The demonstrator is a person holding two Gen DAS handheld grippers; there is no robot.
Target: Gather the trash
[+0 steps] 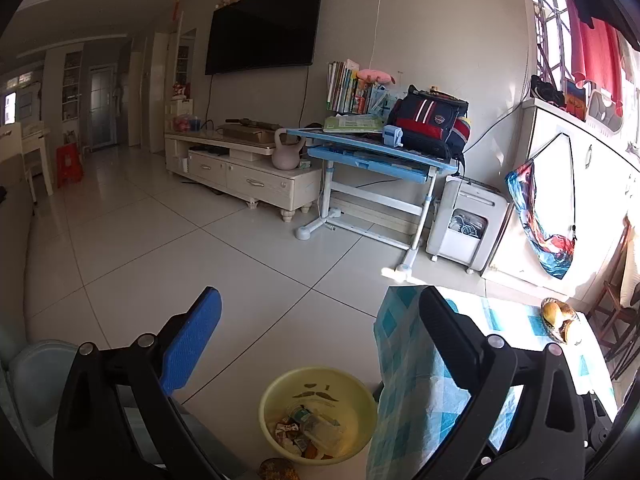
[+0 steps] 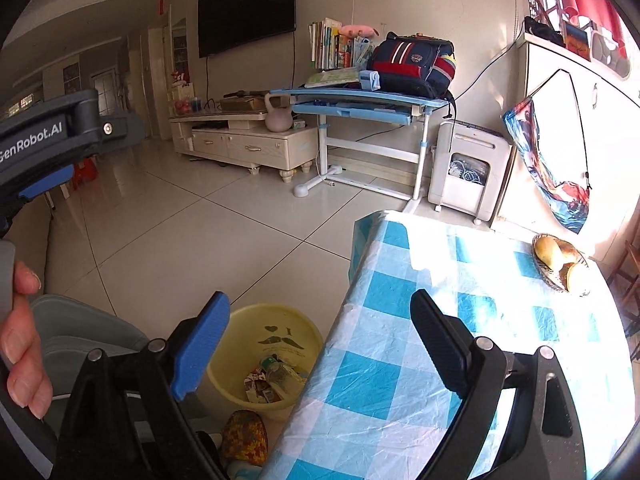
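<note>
A yellow basin [image 1: 320, 384] stands on the tiled floor beside the table's draped corner. It holds trash [image 1: 308, 428]: a clear plastic bottle and several crumpled wrappers. My left gripper [image 1: 320, 320] hangs open above the basin with nothing between its fingers. In the right wrist view the same basin [image 2: 280, 320] sits low at centre with the trash [image 2: 272, 380] inside. My right gripper [image 2: 320, 340] is open and empty, spanning the basin's rim and the edge of the blue-checked tablecloth [image 2: 400, 292].
A basket of fruit [image 2: 560, 264] sits on the table's far right. The other gripper's body [image 2: 52, 132] and a hand [image 2: 20, 340] fill the left edge. A patterned slipper [image 2: 244, 436] lies near the basin. A blue desk [image 1: 372, 152] and TV cabinet [image 1: 240, 172] line the far wall.
</note>
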